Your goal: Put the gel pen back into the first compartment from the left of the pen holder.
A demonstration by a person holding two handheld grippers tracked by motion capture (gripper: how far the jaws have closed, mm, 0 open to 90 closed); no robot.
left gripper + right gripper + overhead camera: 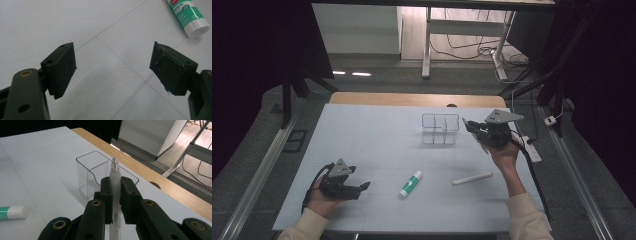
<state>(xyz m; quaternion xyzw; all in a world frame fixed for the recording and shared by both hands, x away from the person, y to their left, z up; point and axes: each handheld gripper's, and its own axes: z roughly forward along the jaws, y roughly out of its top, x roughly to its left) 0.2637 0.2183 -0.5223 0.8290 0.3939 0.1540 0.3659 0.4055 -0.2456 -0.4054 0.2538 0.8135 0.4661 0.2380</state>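
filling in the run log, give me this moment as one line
right gripper shut on pen beside clear holder | left gripper open, empty, low over table | glue stick lying flat

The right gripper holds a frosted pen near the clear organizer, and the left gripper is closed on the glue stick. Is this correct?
Not quite. In the left gripper view, the left gripper stands open and empty; the glue stick lies on the table beyond it. The rest holds: the right gripper clamps the frosted pen near the clear organizer.
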